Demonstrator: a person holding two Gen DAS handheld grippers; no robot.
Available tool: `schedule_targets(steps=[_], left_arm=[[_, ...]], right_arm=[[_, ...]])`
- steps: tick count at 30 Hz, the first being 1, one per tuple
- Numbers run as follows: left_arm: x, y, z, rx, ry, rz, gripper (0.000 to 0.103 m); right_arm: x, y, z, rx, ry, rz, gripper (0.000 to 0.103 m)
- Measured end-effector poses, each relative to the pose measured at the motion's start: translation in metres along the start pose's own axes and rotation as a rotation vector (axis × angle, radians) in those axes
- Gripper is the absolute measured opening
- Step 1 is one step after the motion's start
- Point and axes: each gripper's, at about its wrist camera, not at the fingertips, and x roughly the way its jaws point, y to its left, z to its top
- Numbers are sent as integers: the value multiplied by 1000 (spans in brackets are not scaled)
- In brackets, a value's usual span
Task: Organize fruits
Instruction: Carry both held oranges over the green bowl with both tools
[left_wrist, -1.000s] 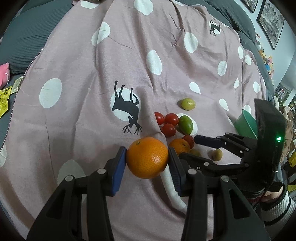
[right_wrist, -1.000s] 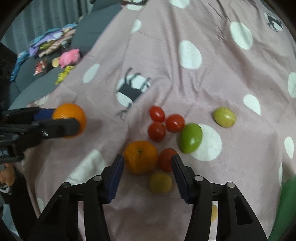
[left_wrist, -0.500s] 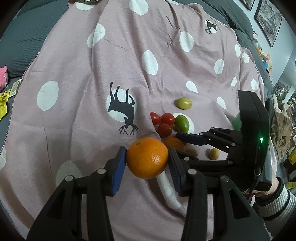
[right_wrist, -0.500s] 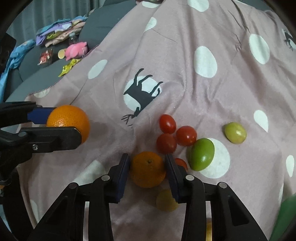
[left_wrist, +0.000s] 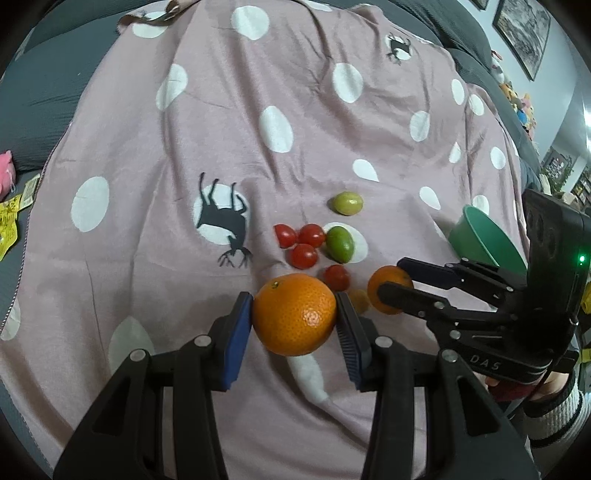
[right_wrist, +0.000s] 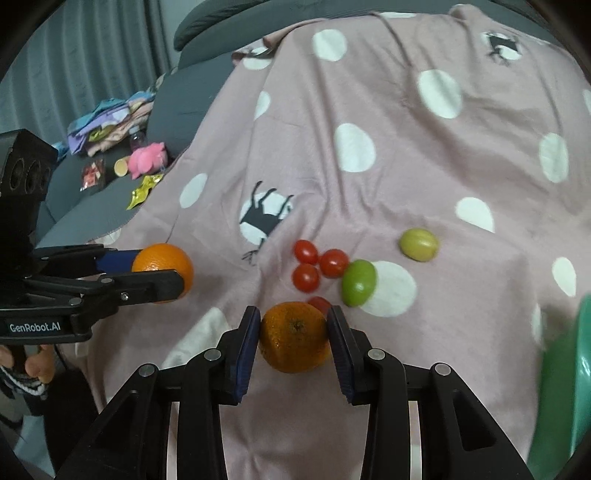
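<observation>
The left gripper (right_wrist: 162, 275), marked "GenRobot.AI", is clamped on a large, pebbly-skinned orange (left_wrist: 294, 319) held between its blue pads. To its right, the right gripper (left_wrist: 397, 282), lettered "DAS", has just closed its jaws onto a smaller orange (right_wrist: 294, 336), stem dimple facing up, with cherry tomatoes (right_wrist: 319, 263) and a green fruit (right_wrist: 358, 282) on the blanket (right_wrist: 369, 92) just beyond its fingertips.

Dusty-pink blanket (left_wrist: 314, 110) with white polka dots and black deer silhouettes. Two oranges (left_wrist: 294, 319) (right_wrist: 294, 336), orange. Cherry tomatoes (left_wrist: 303, 245), red. One fruit (left_wrist: 340, 244) bright green, another (left_wrist: 348, 203) yellow-green. Bowl (left_wrist: 480, 240), green. Gripper pads (left_wrist: 236, 339), blue on black frames.
</observation>
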Motion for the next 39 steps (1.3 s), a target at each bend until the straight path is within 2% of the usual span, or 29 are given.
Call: schedule_targets(steps=[9, 21, 30, 39], left_arm=[[7, -52, 8, 109, 11, -55, 45], [36, -167, 42, 338, 2, -175, 45], [77, -265, 60, 486, 15, -279, 45], [112, -314, 55, 583, 53, -292, 45]], right_arm=[[-54, -32, -15, 107, -85, -61, 39], [-136, -99, -35, 235, -223, -224, 39], [-179, -155, -64, 340, -263, -356, 39], [-192, -186, -86, 390, -250, -424, 39]])
